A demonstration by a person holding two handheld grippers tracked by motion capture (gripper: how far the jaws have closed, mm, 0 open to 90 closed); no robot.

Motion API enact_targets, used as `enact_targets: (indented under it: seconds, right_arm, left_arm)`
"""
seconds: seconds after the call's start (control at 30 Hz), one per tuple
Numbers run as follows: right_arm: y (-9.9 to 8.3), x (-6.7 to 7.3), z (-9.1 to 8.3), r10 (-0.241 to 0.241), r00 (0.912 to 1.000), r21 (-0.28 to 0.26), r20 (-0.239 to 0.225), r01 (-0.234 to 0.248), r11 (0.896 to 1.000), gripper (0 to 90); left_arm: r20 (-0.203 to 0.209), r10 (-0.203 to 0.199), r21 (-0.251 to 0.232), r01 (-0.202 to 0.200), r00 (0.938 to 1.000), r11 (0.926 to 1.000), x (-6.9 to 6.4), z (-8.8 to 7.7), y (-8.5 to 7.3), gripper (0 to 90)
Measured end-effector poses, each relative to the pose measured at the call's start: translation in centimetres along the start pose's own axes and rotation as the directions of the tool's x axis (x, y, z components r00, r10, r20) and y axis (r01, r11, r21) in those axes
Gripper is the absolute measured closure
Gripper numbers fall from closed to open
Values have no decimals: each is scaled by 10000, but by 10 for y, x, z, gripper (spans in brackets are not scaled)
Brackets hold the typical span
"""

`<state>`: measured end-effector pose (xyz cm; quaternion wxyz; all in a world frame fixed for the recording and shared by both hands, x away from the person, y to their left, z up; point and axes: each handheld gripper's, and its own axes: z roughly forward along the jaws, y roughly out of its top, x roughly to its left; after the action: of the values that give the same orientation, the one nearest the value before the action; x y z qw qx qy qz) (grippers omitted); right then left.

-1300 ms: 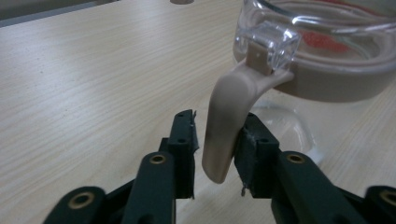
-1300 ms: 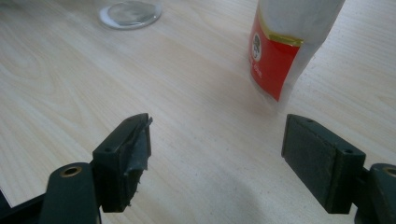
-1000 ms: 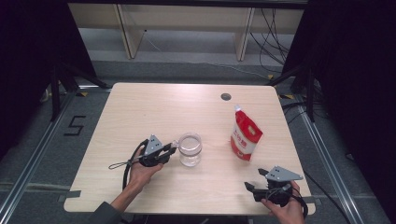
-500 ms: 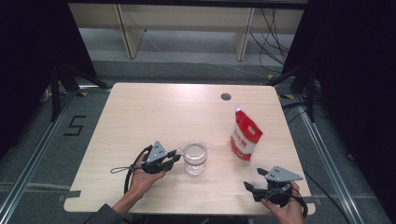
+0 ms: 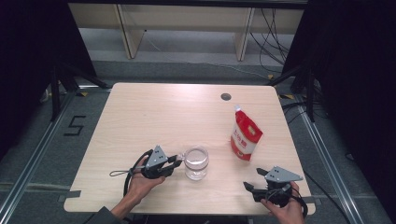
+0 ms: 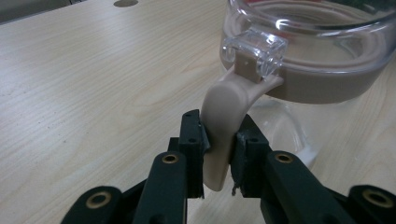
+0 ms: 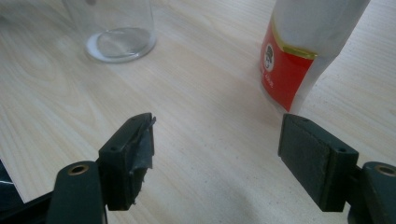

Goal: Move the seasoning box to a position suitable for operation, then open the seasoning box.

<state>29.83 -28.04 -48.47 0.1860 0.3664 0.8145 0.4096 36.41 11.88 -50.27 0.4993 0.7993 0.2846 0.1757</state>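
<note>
A clear glass jug (image 5: 196,162) with a beige collar and beige handle (image 6: 226,126) stands near the table's front middle. My left gripper (image 5: 176,162) is shut on that handle, its pads (image 6: 194,140) pressing both sides. A red and white pouch (image 5: 244,134) stands upright right of the jug. My right gripper (image 5: 250,187) rests near the front right corner, jaws wide open and nothing between them. In the right gripper view the jug's base (image 7: 120,43) lies far left and the pouch (image 7: 299,51) ahead right of the gripper (image 7: 217,154).
The wooden table (image 5: 154,112) has a round cable hole (image 5: 226,96) at the back. Black frame legs and cables stand around it on the grey floor. A floor mark reading 5 (image 5: 74,125) lies to the left.
My left gripper has slid the jug toward the front of the table and a little right. The right gripper and the pouch have stayed put.
</note>
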Motion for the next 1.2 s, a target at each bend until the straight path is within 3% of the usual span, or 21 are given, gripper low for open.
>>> enact_targets:
  seconds: [0.03,0.07,0.1,0.2,0.23,0.37,0.57,0.63,0.83,0.93,1.03,1.07,1.17,1.2]
  right_arm:
    - [0,-3,1,-175,9998,-8,-66,175,9998,277]
    - [-1,-4,1,-301,9995,-11,-2,301,9995,277]
    - [-2,-5,2,-303,9995,-18,-36,303,9995,278]
    - [-2,-5,2,-307,9995,55,-99,308,9995,277]
    - [-2,-5,2,-373,9993,-60,-73,372,9993,278]
    - [-2,0,3,-102,9999,77,-129,103,9999,277]
    - [-1,-1,3,-404,9991,27,-151,404,9992,277]
    - [-1,0,3,-131,9996,116,-247,134,9998,277]
    - [-1,-3,4,-373,9992,-13,-136,373,9993,278]
    - [0,0,3,-187,9998,93,-111,188,9998,278]
    - [0,-1,3,-376,9992,103,-149,378,9992,278]
    - [0,-1,4,-453,9987,112,-218,455,9989,278]
    - [-1,0,3,-198,9998,131,-31,198,9997,278]
    - [-1,-2,3,-410,9992,70,-32,410,9991,278]
  left_arm:
    - [93,-272,27,271,9996,9996,0,0,0,754]
    - [93,-272,27,271,9996,9996,0,0,0,742]
    - [196,-704,96,702,9973,9975,2,-2,1,686]
    - [-46,-655,82,656,9978,9978,3,-9,1,459]
    - [-99,-831,144,833,9965,9964,2,-17,2,417]
    - [8,-813,20,813,9967,9967,1,-33,6,359]
    - [230,-938,-101,941,9953,9955,-5,-43,15,365]
    - [281,-934,-195,939,9952,9954,-5,-44,18,378]
    - [370,-872,-377,886,9955,9954,-6,-47,20,421]
    - [355,-889,-372,902,9954,9952,-9,-47,18,477]
    - [271,-821,-393,831,9963,9958,-8,-48,19,520]
    - [296,-962,-507,976,9949,9939,-8,-48,20,532]
    - [264,-820,-714,837,9963,9939,-8,-50,24,617]
    - [340,-867,-850,893,9957,9924,-8,-49,26,661]
